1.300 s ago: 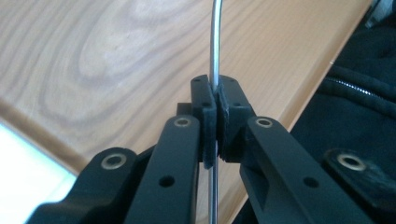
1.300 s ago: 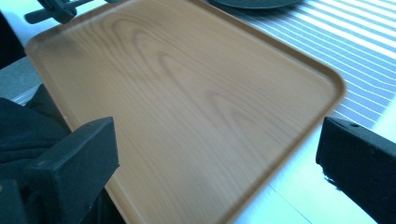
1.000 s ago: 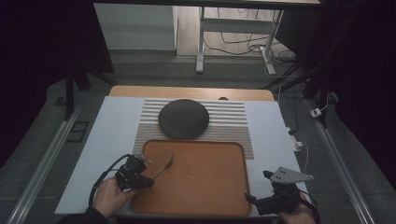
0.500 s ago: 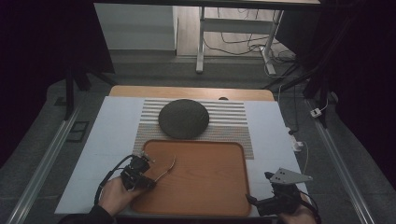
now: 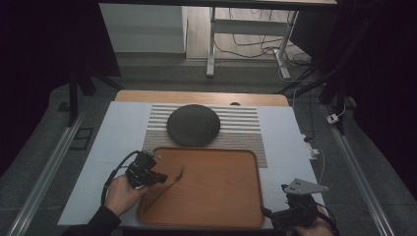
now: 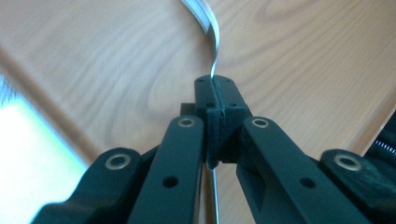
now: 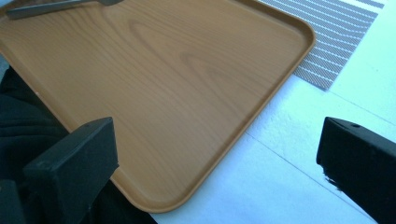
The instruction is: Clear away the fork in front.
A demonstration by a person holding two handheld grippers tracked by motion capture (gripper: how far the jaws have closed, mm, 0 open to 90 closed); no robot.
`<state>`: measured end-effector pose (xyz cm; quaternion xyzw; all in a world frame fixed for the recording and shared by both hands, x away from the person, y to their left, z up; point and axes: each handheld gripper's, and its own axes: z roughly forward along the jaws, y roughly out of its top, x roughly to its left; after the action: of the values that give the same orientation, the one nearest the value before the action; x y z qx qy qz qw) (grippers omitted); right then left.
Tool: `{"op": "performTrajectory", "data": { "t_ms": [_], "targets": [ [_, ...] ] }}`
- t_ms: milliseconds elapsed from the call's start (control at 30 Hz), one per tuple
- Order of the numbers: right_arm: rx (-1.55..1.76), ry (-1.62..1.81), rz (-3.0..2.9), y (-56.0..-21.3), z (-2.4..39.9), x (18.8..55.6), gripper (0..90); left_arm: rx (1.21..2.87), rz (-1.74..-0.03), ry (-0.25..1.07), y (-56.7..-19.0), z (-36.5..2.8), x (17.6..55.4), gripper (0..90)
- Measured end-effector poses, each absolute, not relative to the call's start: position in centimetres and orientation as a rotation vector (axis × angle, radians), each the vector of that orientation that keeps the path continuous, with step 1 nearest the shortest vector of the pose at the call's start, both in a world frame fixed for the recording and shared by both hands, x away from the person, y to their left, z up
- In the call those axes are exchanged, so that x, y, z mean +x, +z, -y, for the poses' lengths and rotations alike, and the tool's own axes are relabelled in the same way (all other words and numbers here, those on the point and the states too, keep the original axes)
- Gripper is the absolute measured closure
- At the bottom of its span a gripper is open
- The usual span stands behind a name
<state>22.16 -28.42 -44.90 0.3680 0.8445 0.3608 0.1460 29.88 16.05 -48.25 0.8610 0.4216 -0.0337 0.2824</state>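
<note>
A wooden tray (image 5: 216,189) lies at the near middle of the table. My left gripper (image 5: 163,178) hangs over the tray's left edge, shut on the thin handle of a metal utensil (image 5: 178,173) whose head points toward the tray's middle. In the left gripper view the pads (image 6: 215,93) pinch the curved metal strip (image 6: 212,32) above the wood (image 6: 116,70); the jaws have just been closing on it. My right gripper (image 5: 268,214) rests by the tray's near right corner, open (image 7: 219,140) with nothing between its fingers. The utensil (image 7: 60,5) lies far across the tray (image 7: 187,70).
A dark round plate (image 5: 193,124) sits on a striped placemat (image 5: 241,125) behind the tray. A white sheet (image 5: 123,137) covers the table. A cable and a small white plug (image 5: 312,151) lie at the right edge.
The left hand has shifted slightly at the tray's left edge, with the utensil still in its grip. The right gripper has kept still.
</note>
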Motion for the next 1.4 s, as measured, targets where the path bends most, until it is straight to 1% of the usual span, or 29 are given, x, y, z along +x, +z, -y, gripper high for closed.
{"op": "performTrajectory", "data": {
  "t_ms": [233, 600, 933, 1000, 1133, 1200, 1300, 1400],
  "targets": [
    [1.088, 1.014, -2.406, -44.9, 28.5, 22.0, 0.0, 2.336, -1.070, -0.055, -48.6, -14.8, 31.4, 88.7],
    [1.107, 1.011, -2.414, -44.9, 28.5, 22.2, 0.0, 2.338, -1.089, -0.078, -49.5, -13.9, 33.3, 88.8],
    [1.105, 1.005, -2.428, -45.0, 28.4, 22.2, 0.0, 2.393, -0.999, -0.106, -49.9, -11.3, 32.9, 88.8],
    [1.106, 1.005, -2.429, -45.0, 28.4, 22.2, 0.0, 2.413, -0.982, -0.081, -49.8, -10.8, 32.7, 88.8],
    [1.106, 1.006, -2.431, -45.0, 28.4, 22.2, 0.0, 2.400, -0.948, -0.067, -49.3, -10.5, 32.5, 88.8],
    [1.107, 1.007, -2.435, -45.0, 28.5, 22.3, 0.0, 2.398, -0.908, -0.085, -49.4, -10.2, 32.3, 88.8],
    [1.107, 1.008, -2.438, -45.0, 28.5, 22.3, 0.0, 2.427, -0.866, -0.114, -49.9, -9.2, 32.0, 88.8],
    [1.107, 1.013, -2.438, -45.0, 28.5, 22.3, 0.0, 2.482, -0.854, -0.108, -50.5, -8.3, 31.7, 88.8]
  ]
}}
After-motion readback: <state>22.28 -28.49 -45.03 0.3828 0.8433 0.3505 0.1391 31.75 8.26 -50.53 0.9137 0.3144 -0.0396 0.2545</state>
